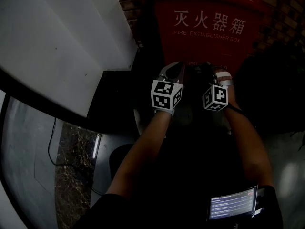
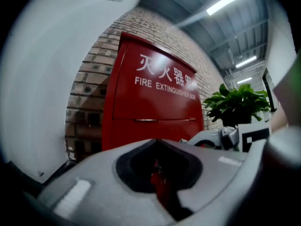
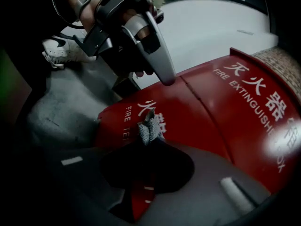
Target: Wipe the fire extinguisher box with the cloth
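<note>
Jaws of R gripper (image 3: pixel 149 141) pinch cloth (image 3: pixel 149 129), just above ext. box (image 3: pixel 211 112)

The red metal fire extinguisher box (image 2: pixel 155 102), lettered in white, stands upright against a brick wall (image 2: pixel 89 79), and a small grey woven cloth (image 3: pixel 149 128) pokes up, pinched between the right gripper's (image 3: pixel 146 145) closed jaws, close before the box's red surface.

Red box (image 1: pixel 209 51), grey cloth (image 3: pixel 149 130)
</note>
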